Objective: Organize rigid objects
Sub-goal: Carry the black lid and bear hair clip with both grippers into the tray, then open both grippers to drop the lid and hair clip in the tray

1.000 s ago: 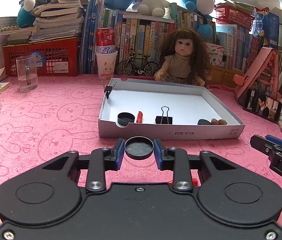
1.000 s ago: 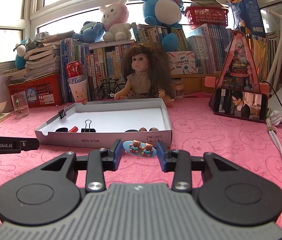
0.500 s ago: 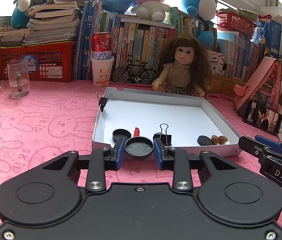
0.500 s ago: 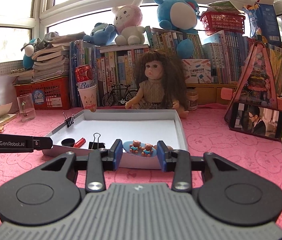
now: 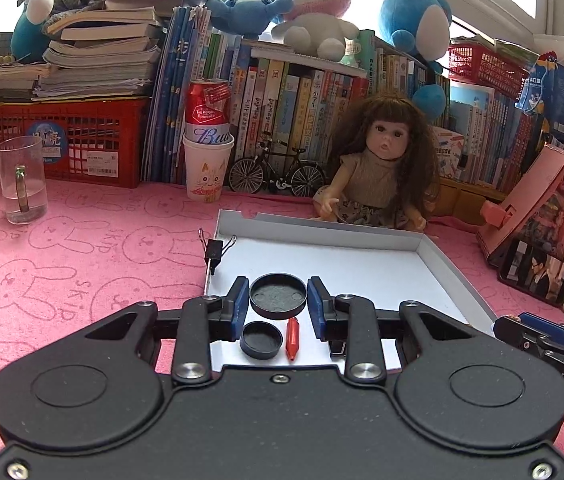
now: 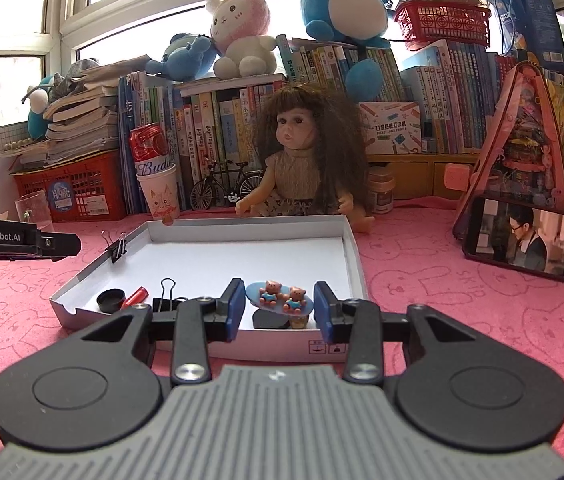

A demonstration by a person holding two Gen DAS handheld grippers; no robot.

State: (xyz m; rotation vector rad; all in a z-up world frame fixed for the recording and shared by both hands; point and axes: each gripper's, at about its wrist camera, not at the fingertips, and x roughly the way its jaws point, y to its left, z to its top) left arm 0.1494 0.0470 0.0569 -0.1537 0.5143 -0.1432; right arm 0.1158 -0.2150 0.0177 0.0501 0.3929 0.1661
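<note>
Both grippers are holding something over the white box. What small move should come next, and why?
Probably lower and release. The left gripper holds the black round lid above the white box floor; the right gripper holds the blue bear clip just past the box's near wall.

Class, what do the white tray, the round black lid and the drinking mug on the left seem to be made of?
White tray: likely matte cardboard, with folded walls.
Round black lid: probably plastic, dull and moulded.
Mug: glass or clear plastic; see-through.
</note>
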